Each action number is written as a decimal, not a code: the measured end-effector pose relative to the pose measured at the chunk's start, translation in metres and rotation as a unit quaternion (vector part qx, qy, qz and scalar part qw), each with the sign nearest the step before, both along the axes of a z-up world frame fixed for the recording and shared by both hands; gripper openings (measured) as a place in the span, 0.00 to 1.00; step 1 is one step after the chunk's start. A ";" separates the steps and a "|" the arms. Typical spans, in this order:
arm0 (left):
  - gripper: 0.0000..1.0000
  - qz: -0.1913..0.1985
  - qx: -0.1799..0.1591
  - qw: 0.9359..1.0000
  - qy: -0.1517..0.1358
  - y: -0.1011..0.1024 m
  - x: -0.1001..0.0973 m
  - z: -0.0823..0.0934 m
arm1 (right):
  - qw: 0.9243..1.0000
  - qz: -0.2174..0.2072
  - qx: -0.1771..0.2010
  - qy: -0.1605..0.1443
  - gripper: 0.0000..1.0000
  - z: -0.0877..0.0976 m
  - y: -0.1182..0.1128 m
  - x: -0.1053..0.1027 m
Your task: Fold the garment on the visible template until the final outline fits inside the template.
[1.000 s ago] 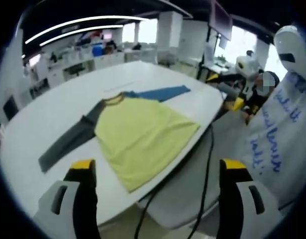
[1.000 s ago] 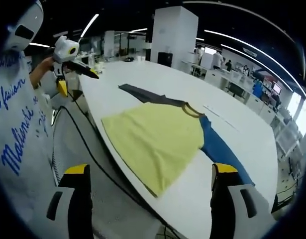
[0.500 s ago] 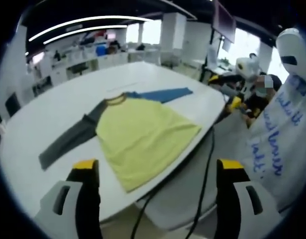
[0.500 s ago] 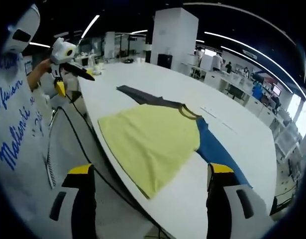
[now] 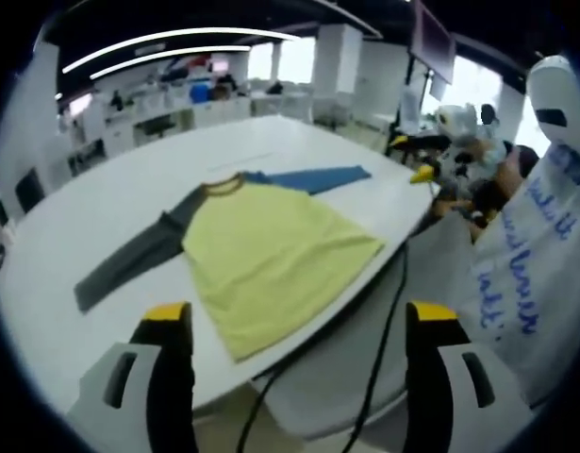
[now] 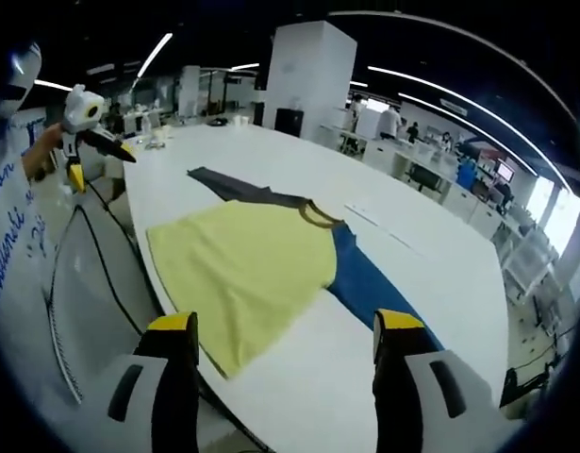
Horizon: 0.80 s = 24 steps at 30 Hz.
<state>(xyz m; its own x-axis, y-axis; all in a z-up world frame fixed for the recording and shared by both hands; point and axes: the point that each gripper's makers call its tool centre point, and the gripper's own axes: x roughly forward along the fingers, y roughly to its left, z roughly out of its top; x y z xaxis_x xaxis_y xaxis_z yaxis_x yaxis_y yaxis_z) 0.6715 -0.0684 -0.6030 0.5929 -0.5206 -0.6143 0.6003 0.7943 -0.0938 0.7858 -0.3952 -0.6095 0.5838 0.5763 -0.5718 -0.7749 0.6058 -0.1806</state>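
A T-shirt with a yellow body (image 5: 271,255) lies flat on the white table (image 5: 101,208), its hem at the near edge. It has a grey sleeve (image 5: 129,264) and a blue sleeve (image 5: 313,177). In the right gripper view the yellow body (image 6: 238,269) lies between the grey sleeve (image 6: 233,187) and the blue sleeve (image 6: 370,293). A faint template line (image 6: 365,219) shows beyond the collar. My left gripper (image 5: 294,363) is open, held off the table's near edge. My right gripper (image 6: 285,363) is open above the hem.
A black cable (image 5: 379,321) hangs off the table's edge over a grey chair (image 5: 365,368). A person in a white printed top (image 5: 530,274) stands at the side. Another hand-held gripper (image 6: 87,118) shows far left. Desks and people fill the background.
Both cameras have shifted slightly; the right gripper view has moved in over the table, so the shirt sits lower and closer. The shirt itself has not moved. Both grippers stay open.
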 end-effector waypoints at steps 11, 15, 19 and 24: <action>0.86 0.011 -0.003 1.000 -0.001 -0.011 0.003 -0.001 | 0.999 -0.043 0.014 0.002 0.61 -0.015 -0.043 0.042; 0.85 0.024 0.002 1.000 -0.005 -0.011 0.004 0.000 | 0.998 -0.061 0.012 0.001 0.56 -0.022 -0.060 0.057; 0.84 0.030 0.003 1.000 -0.002 -0.014 0.003 -0.001 | 0.997 -0.078 0.010 0.010 0.53 -0.035 -0.075 0.069; 0.83 0.045 0.007 0.999 -0.001 -0.015 0.001 0.001 | 0.995 -0.100 0.009 0.023 0.49 -0.057 -0.095 0.084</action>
